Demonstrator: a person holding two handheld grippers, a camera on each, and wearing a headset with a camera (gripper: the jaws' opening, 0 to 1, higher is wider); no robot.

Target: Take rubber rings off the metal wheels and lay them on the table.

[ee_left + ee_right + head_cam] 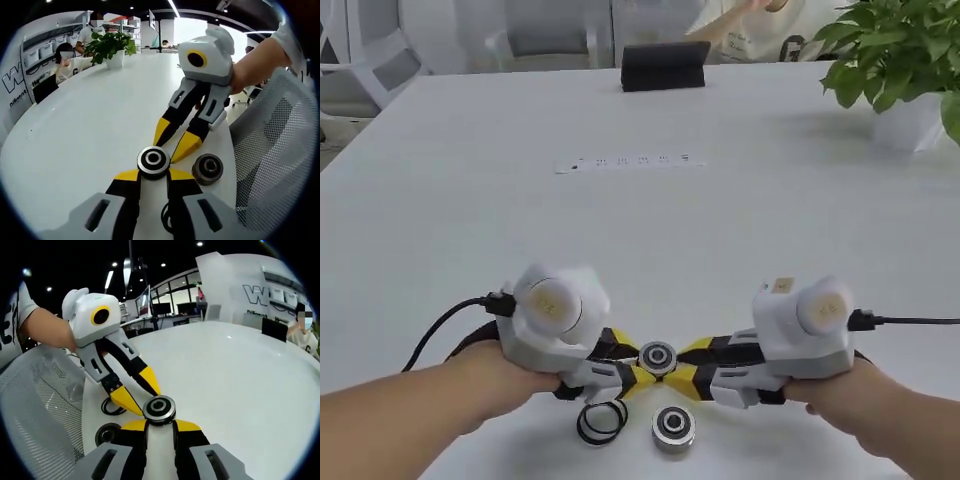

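Two hands right under the camera, left hand and right hand, wrists low over the near edge of the table, grippers pointed straight at each other. Between them, held clear of the top, is the wheel: flat face up, axle near upright, a dark rubber band round it. The left gripper is closed on it, yellow tips either side of the rim. The right gripper meets it from the opposite side, jaws drawn in on the same wheel. Just below, lying flat, a second wheel, loose rings beside it. Farther out, a power strip and a plant.
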